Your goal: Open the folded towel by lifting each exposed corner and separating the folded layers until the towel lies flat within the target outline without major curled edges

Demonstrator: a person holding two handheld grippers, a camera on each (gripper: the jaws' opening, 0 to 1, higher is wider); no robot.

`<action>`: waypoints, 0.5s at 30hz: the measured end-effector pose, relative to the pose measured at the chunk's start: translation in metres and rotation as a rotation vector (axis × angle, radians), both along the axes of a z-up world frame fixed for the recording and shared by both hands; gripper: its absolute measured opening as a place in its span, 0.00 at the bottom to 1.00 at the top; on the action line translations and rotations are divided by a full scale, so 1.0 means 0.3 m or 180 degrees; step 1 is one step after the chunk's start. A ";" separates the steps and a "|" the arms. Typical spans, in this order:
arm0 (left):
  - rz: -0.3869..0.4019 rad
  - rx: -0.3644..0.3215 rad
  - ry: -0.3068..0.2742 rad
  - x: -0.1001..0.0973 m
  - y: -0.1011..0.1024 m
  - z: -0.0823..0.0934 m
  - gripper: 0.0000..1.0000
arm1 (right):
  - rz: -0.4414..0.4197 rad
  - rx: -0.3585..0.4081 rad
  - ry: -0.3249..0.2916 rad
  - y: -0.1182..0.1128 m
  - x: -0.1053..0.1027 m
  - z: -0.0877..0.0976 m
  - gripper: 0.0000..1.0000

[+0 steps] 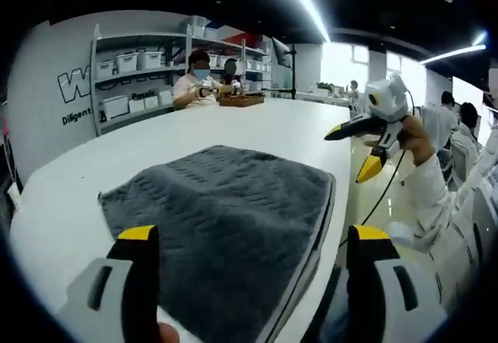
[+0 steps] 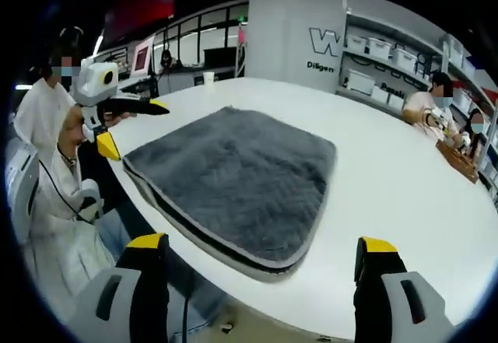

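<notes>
Towel [image 1: 226, 230] grey, ribbed, folded w/ layered edges, flat on white table [image 1: 257, 125], both grippers spread, holding nothing

The folded towel [image 1: 226, 226] lies on the table [image 1: 257, 125], near its edge.

We count one folded grey towel [image 1: 226, 226] ahead of our jaws, lying on one white table [image 1: 233, 125]. Two yellow-tipped grippers are in play: the left gripper [image 1: 253, 238] and the right gripper [image 1: 354, 150], off to its right. Beyond the towel we see one shelving unit [image 1: 140, 67] and one wooden tray [image 1: 241, 100].
</notes>
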State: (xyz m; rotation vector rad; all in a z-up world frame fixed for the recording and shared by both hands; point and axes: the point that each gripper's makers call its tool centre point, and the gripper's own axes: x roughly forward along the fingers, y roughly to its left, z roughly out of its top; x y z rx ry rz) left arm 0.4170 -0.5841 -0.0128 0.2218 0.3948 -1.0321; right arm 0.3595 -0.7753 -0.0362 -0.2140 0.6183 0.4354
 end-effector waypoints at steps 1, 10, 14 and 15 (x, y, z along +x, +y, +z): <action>-0.0027 0.0003 -0.0003 0.007 -0.030 0.001 0.98 | 0.0008 -0.0012 0.0001 -0.001 -0.005 0.003 0.99; -0.0334 0.0241 -0.0085 0.003 -0.230 -0.052 0.95 | 0.0047 -0.0055 -0.0048 -0.010 -0.034 0.024 0.99; -0.0443 0.0388 -0.0140 -0.013 -0.307 -0.110 0.91 | 0.0043 -0.0057 -0.0109 -0.020 -0.044 0.043 0.99; -0.0484 0.0434 -0.0143 -0.022 -0.328 -0.128 0.91 | 0.0043 -0.0066 -0.0121 -0.023 -0.046 0.045 0.99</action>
